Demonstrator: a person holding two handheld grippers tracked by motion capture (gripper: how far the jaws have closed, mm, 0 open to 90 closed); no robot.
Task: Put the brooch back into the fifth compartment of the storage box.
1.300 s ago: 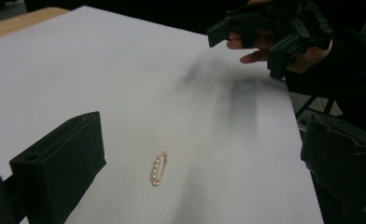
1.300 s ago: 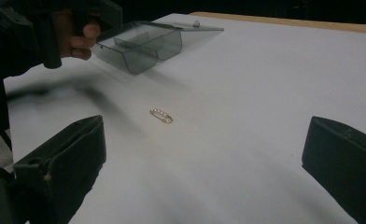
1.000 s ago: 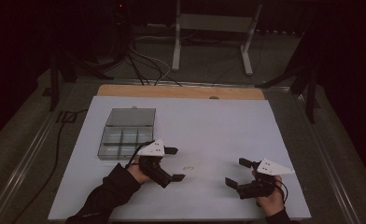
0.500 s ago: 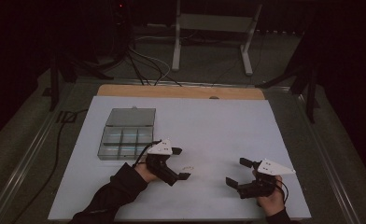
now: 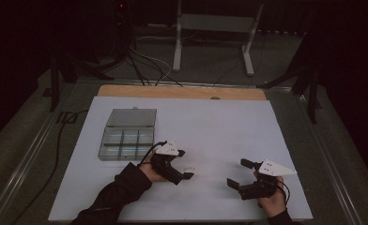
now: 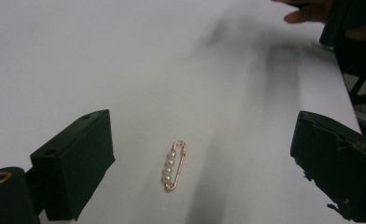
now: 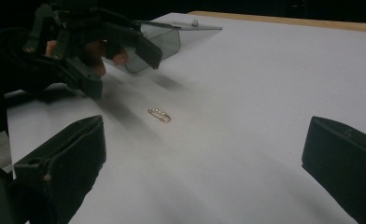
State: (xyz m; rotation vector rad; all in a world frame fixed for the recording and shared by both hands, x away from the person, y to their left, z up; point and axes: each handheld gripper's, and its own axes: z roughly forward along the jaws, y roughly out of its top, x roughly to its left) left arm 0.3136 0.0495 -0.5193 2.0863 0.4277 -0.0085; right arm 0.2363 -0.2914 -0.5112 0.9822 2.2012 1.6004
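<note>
A small gold pin with a row of pearls (image 6: pixel 174 165) lies flat on the white table sheet (image 5: pixel 219 126). In the high view the pin (image 5: pixel 189 168) sits just right of my left gripper (image 5: pixel 184 165), which hovers over it with its jaws wide apart. In the left gripper view the pin rests between the two black jaws, touching neither. My right gripper (image 5: pixel 238 174) is open near the front right of the sheet, well clear of the pin (image 7: pixel 159 115). My left gripper (image 7: pixel 120 70) also appears in the right gripper view, above and left of the pin.
A clear plastic compartment box (image 5: pixel 126 143) with its lid (image 5: pixel 131 117) swung open stands on the sheet's left, just behind my left hand. A wooden strip (image 5: pixel 182 92) edges the far side. Cables and metal stand legs lie on the floor beyond.
My left gripper has moved right and forward, away from the box and over the pin. The right gripper has hardly moved.
</note>
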